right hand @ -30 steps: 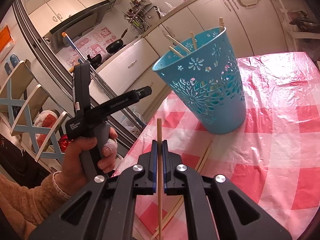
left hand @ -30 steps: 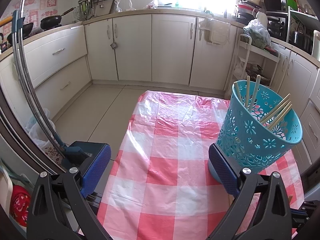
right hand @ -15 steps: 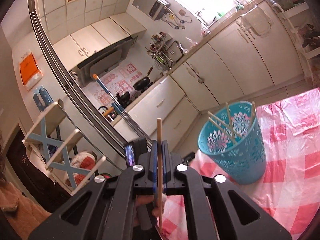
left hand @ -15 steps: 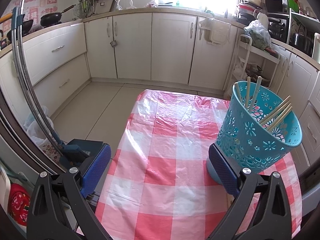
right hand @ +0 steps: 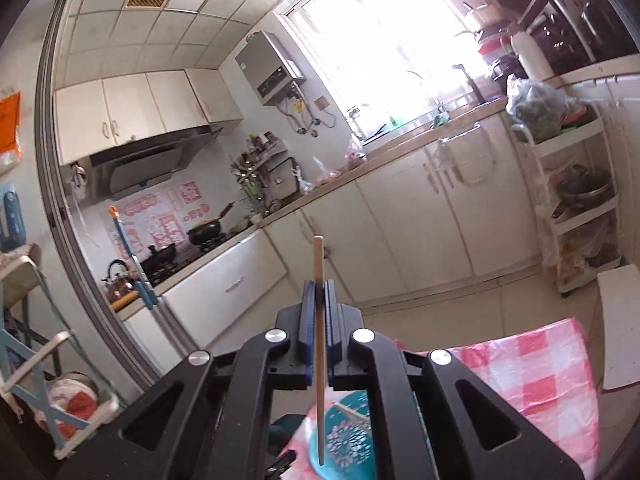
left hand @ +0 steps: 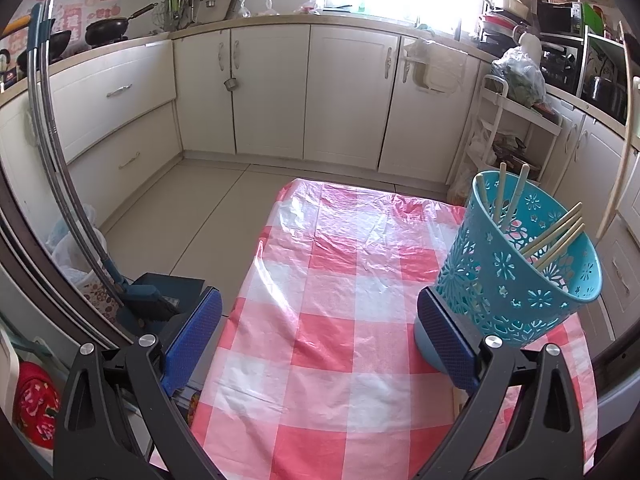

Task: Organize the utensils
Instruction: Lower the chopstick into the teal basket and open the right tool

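A teal perforated basket [left hand: 520, 268] stands on the red-and-white checked tablecloth [left hand: 320, 320], with several wooden chopsticks [left hand: 556, 232] leaning inside. My left gripper [left hand: 318, 324] is open and empty; its right finger [left hand: 444, 340] sits against the basket's base. My right gripper [right hand: 319, 288] is shut on a single wooden chopstick [right hand: 319, 344], held upright high above the table. The chopstick's lower end hangs over the basket [right hand: 348, 436], seen far below between the gripper's arms. The held chopstick also shows at the right edge of the left wrist view [left hand: 618, 180].
The table's left edge [left hand: 240, 300] drops to the tiled floor. A blue dustpan and brush [left hand: 152, 296] stand on the floor at left. White kitchen cabinets [left hand: 312, 96] line the back. A white rack [right hand: 576, 200] with pots stands at right.
My right gripper has risen and tilted up with the chopstick, so the basket now lies low beneath it. The left gripper has hardly moved.
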The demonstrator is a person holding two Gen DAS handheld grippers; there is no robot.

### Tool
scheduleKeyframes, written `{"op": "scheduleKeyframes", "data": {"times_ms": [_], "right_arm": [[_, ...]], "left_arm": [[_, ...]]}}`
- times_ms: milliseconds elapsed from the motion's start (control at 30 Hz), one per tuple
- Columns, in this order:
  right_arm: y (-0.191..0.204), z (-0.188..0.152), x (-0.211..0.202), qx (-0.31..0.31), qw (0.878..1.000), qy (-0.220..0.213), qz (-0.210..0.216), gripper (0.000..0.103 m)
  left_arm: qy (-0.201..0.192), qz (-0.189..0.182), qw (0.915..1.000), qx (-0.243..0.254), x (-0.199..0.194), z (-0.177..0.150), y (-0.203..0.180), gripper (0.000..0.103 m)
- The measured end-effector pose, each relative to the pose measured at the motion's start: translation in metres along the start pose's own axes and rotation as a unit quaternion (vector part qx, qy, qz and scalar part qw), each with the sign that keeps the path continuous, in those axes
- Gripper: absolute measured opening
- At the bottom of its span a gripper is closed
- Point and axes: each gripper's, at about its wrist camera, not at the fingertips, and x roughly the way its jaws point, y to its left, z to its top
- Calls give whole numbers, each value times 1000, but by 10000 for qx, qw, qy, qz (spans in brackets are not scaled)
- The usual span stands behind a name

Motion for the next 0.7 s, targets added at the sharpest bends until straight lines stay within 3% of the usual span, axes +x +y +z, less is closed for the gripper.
{"op": "scheduleKeyframes", "data": {"times_ms": [200, 367, 533, 633, 700], "right_arm": [[-9, -45, 36, -392, 9957, 388, -749, 5], [-17, -78, 52, -554, 9905, 796, -976, 5], [-22, -89, 57, -618, 9868, 1049, -1065, 8], [-21, -85, 50, -622, 9872, 950, -1117, 18], [-16, -79, 41, -666, 9880, 811, -1132, 19]], "left_arm": [[20, -25, 10000, -25, 1, 1, 0, 94], [33, -45, 10000, -37, 1, 2, -1, 94], [37, -42, 10000, -39, 1, 2, -2, 94], [38, -36, 10000, -37, 1, 2, -1, 94], [39, -33, 10000, -39, 1, 2, -2, 94]]}}
